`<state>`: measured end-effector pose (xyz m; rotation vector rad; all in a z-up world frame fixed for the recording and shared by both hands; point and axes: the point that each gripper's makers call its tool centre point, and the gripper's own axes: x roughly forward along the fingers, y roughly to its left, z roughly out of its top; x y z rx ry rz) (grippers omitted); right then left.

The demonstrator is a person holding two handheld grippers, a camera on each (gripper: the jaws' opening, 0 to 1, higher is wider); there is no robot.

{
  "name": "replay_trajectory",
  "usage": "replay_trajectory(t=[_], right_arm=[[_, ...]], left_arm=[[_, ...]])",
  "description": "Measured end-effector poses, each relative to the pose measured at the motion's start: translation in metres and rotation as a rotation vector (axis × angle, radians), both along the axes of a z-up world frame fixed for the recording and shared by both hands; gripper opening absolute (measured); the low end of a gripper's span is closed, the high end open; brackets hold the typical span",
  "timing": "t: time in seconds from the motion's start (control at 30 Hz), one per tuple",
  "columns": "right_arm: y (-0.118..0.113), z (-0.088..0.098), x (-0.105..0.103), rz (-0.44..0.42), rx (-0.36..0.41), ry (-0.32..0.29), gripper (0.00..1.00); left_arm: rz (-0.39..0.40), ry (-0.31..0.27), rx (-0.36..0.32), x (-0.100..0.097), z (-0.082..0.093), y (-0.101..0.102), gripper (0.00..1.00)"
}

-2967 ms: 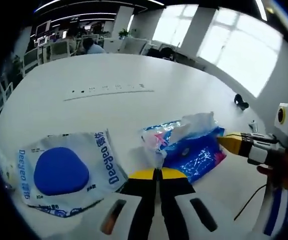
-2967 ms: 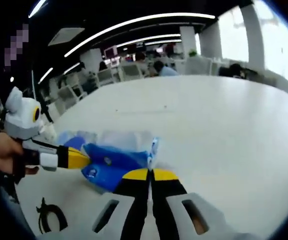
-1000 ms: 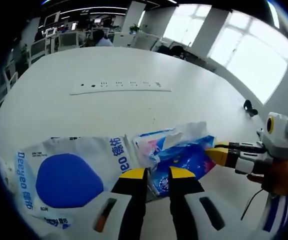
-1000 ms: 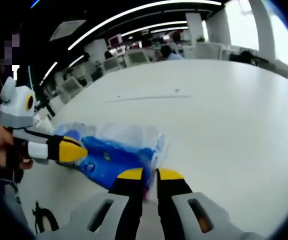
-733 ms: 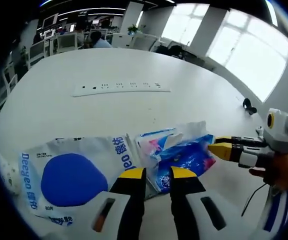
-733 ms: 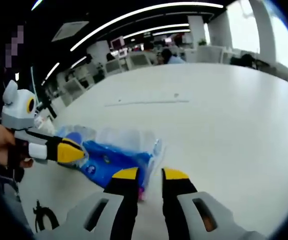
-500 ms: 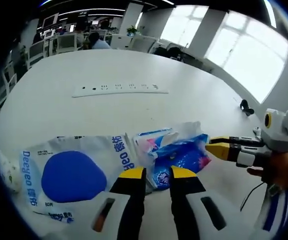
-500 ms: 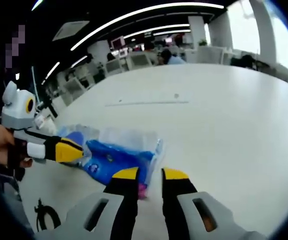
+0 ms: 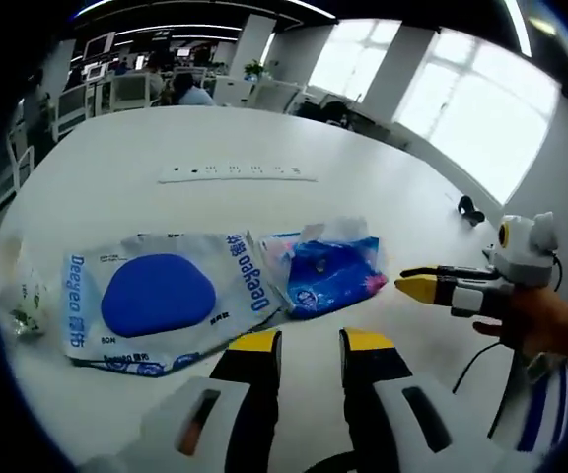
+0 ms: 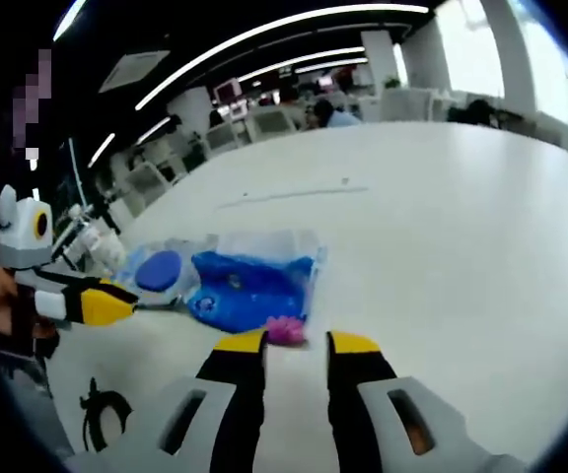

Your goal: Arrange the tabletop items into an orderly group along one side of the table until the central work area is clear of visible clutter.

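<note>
Both my tongs stand a little open and hold nothing: my left gripper (image 9: pixel 309 342) and right gripper (image 10: pixel 297 343) sit just short of the crumpled blue plastic tissue pack (image 9: pixel 325 273). It lies touching the flat white pouch with a blue oval (image 9: pixel 161 296) on the round white table (image 9: pixel 225 138), in an office with bright windows (image 9: pixel 461 108).

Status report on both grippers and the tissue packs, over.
Left gripper open, empty. Right gripper open, empty. Blue tissue pack beside white wipes pack on table. Nothing blocking.
</note>
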<state>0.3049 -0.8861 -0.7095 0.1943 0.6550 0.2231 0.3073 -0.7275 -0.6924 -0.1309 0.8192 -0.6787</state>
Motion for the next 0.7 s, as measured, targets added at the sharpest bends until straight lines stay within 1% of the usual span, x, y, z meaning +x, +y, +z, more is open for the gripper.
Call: replay_trajectory(t=[0.13, 0.3, 0.43, 0.53, 0.63, 0.7], right_arm=[[0.003, 0.004, -0.004, 0.005, 0.003, 0.0, 0.22], [0.008, 0.008, -0.015, 0.014, 0.006, -0.002, 0.27], [0.012, 0.002, -0.031, 0.016, 0.008, 0.017, 0.28], [0.015, -0.002, -0.042, 0.021, 0.008, 0.027, 0.29], [0.021, -0.003, -0.054, 0.036, 0.014, 0.026, 0.33], [0.025, -0.008, -0.062, 0.051, 0.011, 0.041, 0.35]], left_arm=[[0.01, 0.002, 0.002, -0.01, -0.001, 0.01, 0.23], [0.004, -0.006, 0.014, -0.023, -0.001, 0.021, 0.23], [-0.003, 0.003, 0.024, -0.036, -0.005, 0.03, 0.24], [0.015, 0.007, 0.019, -0.042, -0.005, 0.037, 0.25], [0.02, 0.0, 0.024, -0.05, -0.005, 0.044, 0.26], [0.021, 0.001, 0.027, -0.054, -0.005, 0.047, 0.27]])
